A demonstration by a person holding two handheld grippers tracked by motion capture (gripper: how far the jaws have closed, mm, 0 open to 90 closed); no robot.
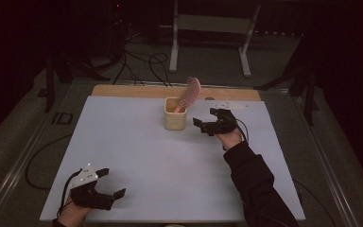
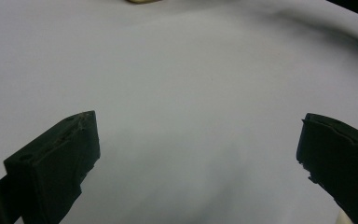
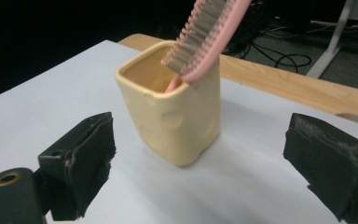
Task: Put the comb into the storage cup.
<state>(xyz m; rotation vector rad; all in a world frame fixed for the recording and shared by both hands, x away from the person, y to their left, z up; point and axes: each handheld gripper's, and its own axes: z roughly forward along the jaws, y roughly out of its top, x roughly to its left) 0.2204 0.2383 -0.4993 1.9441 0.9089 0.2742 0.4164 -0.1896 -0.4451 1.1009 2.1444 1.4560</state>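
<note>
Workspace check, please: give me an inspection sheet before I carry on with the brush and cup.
Surface: white sheet over a wooden table.
Job's things: cream cup upright; pink hairbrush stands handle-down in it, leaning.
Clutter: nothing seen.
Grippers: right gripper open, jaws either side of the cup, apart from it; left gripper open, at the near left corner.
Cables: black cables on the floor beyond the table.
Surroundings: dark; white metal stand behind.
</note>
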